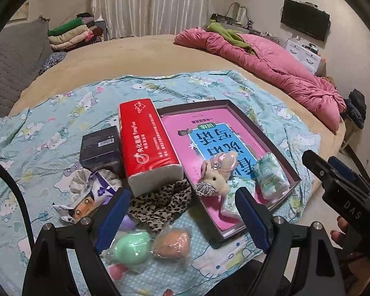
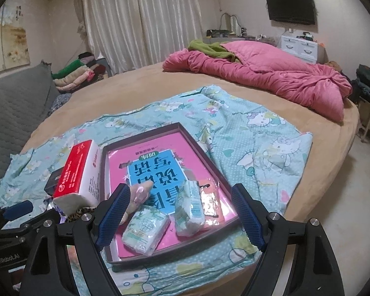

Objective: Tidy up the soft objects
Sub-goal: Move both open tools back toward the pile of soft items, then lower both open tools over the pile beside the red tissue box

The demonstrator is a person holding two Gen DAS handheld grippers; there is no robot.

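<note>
Both wrist views close above bed, angled down, sharing the tray [image 1: 278, 133] [image 2: 209, 157].

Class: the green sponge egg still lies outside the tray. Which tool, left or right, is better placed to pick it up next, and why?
Left, probably. The left tool is open with the green egg right between its fingers, outside the tray. The right tool hangs open over the tray's tissue packs, away from the egg.

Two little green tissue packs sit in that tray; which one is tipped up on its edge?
The right-hand tissue pack, beside the shiny foil packet, stands tilted on its edge. The other pack lies flat, nearer the plush toy.
</note>
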